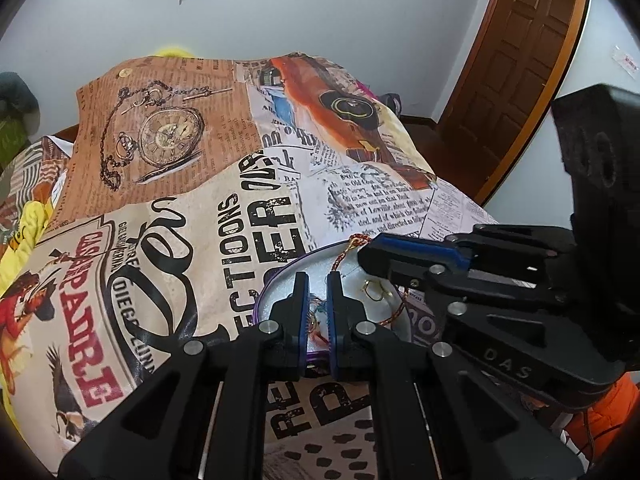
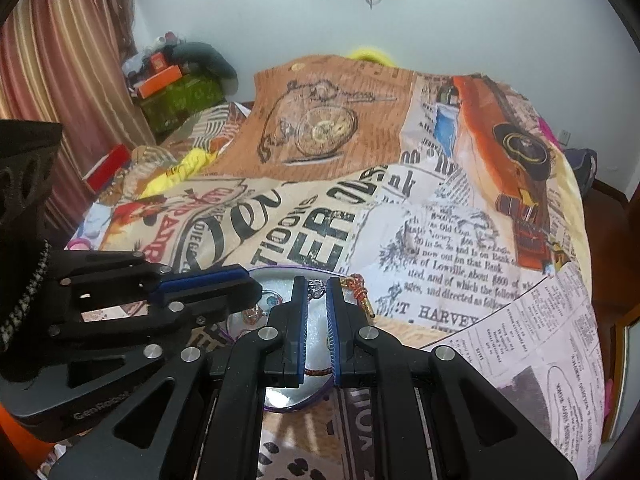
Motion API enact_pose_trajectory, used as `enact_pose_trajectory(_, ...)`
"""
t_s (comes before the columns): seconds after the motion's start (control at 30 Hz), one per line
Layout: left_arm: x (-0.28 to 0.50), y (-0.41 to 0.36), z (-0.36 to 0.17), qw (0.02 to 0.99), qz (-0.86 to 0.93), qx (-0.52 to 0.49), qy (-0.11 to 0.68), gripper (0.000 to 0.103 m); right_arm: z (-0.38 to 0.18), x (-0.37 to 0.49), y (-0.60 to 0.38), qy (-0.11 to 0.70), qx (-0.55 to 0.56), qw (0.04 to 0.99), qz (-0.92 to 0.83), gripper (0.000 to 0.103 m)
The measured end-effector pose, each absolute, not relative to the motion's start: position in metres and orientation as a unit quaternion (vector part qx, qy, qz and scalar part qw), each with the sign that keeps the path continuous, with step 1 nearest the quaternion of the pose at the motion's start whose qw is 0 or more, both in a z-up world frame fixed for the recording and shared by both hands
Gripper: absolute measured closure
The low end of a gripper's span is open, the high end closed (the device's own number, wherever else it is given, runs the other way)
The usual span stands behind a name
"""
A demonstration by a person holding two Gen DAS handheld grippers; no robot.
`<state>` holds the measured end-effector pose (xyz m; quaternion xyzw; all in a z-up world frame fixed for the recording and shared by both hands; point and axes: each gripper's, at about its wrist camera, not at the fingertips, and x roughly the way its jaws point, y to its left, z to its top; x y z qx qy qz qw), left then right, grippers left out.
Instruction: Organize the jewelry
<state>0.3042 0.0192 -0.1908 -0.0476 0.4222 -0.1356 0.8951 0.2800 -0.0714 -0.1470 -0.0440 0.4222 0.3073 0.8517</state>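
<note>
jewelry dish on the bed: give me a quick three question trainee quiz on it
1. True or false: the left gripper and right gripper both hover over the purple-rimmed dish.
2. What does the dish rest on? A) bare wooden table B) newspaper-print bedcover C) tiled floor
3. Fill in: the braided red-and-gold cord hangs over the dish's ____.

Key: 1 true; 2 B; 3 rim

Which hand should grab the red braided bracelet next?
Probably right. The right gripper hovers over the braided bracelet at the tray's far edge; the left gripper hangs over other pieces.
</note>
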Motion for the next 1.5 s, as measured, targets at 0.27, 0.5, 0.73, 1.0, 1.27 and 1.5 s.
enact_pose_trajectory(0.27,0.303,0.025,-0.19,0.895,-0.128,-0.051,0.425,0.098,-0.158,0.283,-0.067,0.441,-0.051,0.841,0.308,0.095)
enact_pose_trajectory(0.5,0.297,0.031,-0.184,0.897,-0.114,-0.054,0.423,0.097,-0.154,0.278,-0.066,0.45,-0.06,0.837,0.307,0.093)
enact_pose_trajectory(0.73,0.28,0.033,-0.163,0.906,-0.105,-0.05,0.407,0.094,-0.131,0.26,-0.071,0.422,-0.069,0.854,0.297,0.065)
enact_pose_trajectory(1.0,0.243,0.031,-0.113,0.926,-0.098,-0.044,0.361,0.087,-0.086,0.227,-0.081,0.369,-0.084,0.883,0.279,0.065)
enact_pose_trajectory(1.27,0.181,0.023,-0.047,0.959,-0.08,-0.021,0.273,0.076,-0.015,0.172,-0.107,0.275,-0.068,0.924,0.257,0.065)
enact_pose_trajectory(1.5,0.104,0.016,0.012,0.987,-0.057,-0.006,0.151,0.053,0.05,0.099,-0.134,0.151,-0.027,0.957,0.245,0.065)
